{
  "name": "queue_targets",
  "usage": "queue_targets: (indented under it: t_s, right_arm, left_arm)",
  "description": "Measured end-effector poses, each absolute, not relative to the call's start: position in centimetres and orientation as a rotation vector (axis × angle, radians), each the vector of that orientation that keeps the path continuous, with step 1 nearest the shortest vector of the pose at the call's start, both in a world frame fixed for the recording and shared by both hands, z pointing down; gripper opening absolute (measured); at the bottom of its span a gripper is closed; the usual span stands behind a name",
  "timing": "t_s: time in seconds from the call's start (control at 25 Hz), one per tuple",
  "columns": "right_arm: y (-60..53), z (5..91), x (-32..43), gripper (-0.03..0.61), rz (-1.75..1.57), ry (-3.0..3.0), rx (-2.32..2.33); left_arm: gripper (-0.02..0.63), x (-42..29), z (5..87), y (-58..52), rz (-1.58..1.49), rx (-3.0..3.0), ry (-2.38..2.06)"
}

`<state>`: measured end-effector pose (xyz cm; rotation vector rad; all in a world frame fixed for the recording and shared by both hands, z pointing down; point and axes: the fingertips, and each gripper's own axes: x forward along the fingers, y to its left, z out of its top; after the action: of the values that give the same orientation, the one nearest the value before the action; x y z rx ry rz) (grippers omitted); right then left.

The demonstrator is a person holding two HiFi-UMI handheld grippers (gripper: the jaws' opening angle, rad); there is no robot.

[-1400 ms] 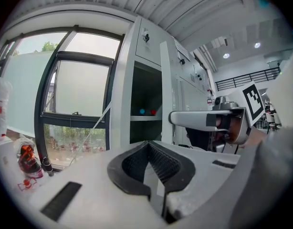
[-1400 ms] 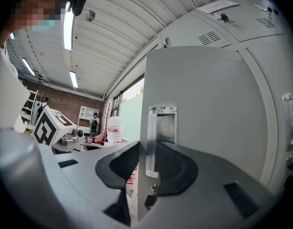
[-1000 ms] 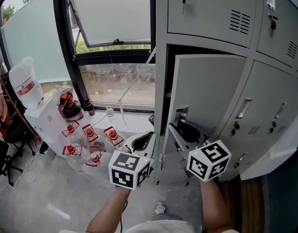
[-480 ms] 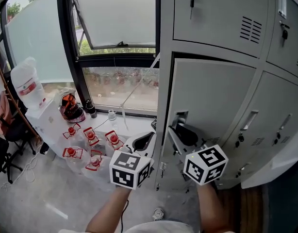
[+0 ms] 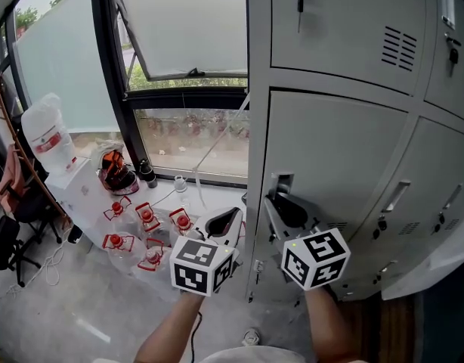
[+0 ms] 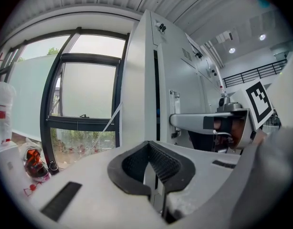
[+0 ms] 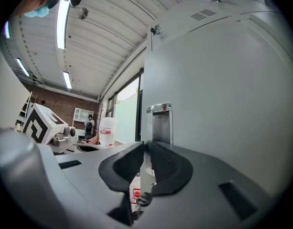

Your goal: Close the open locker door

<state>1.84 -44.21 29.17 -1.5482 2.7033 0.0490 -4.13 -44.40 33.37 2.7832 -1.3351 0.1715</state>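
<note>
The locker door (image 5: 338,157) has swung in over the last moment. A second ago a dark gap showed along its top and its free left edge stood clear of the cabinet frame (image 5: 256,150). Now the panel lies almost flush with the doors around it, and only a thin seam is left at that edge.

Your right hand-held gripper (image 7: 145,146) is at the free edge, just below the chrome latch (image 7: 158,123). Its jaws have just been closing, and they appear clenched on the thin edge of the door, which runs between the pads. A small key (image 7: 141,199) dangles under them.

Your left hand-held gripper (image 6: 149,146) hangs beside the cabinet with its jaws clenched on nothing, and takes no part in the close.

The task looks nearly done. What remains is probably a last short push to seat the door. With your jaws wrapped over the edge, they may get pinched against the frame, so you will likely need to let go of the edge before the door can shut fully.
</note>
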Motion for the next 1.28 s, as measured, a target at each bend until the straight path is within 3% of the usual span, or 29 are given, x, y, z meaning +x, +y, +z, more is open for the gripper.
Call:
queue_targets:
  t_s: [1.28]
  right_arm:
    - [-46.6, 29.7, 3.0, 0.041, 0.077, 2.633, -1.735]
  left_arm:
    - [0.006, -3.4, 34.1, -46.9, 0.170, 2.780, -1.305]
